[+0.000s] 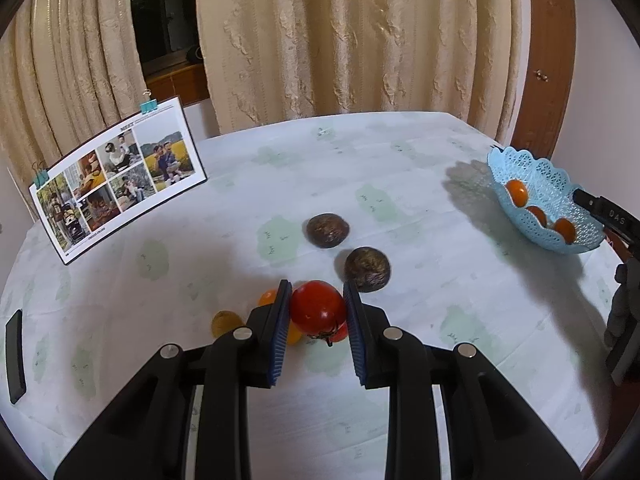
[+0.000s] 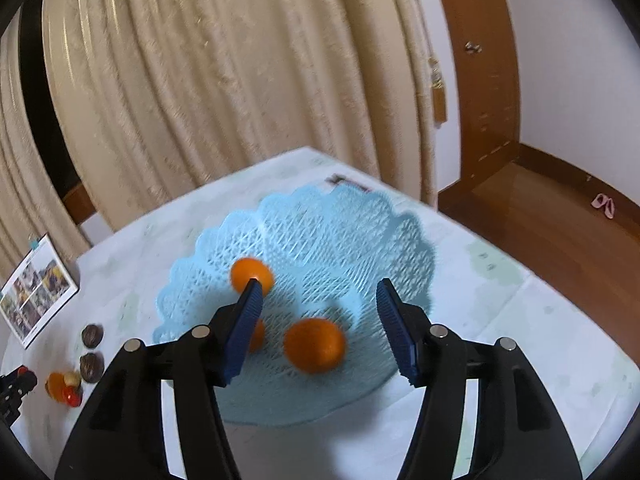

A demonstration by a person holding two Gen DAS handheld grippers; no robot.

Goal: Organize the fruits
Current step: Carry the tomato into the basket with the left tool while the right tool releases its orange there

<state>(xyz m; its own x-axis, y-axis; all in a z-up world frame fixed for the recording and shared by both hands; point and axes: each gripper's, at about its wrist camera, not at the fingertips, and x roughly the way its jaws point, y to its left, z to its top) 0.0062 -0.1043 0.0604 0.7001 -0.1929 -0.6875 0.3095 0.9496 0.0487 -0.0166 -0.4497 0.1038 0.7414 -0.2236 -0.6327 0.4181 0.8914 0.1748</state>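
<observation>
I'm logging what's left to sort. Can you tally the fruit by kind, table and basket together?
Oranges in the blue basket: 3
Red tomatoes: 2
Dark brown round fruits: 2
Small orange-yellow fruits: 3
Total: 10

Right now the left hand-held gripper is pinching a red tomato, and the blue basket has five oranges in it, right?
Not quite. The left hand-held gripper does pinch the red tomato, but the blue basket holds three oranges, not five. The right wrist view shows them: one at the back, one in front, one partly hidden behind a finger.

Left hand-held gripper [image 1: 318, 308] clamped, right hand-held gripper [image 2: 320, 296] spread wide
</observation>
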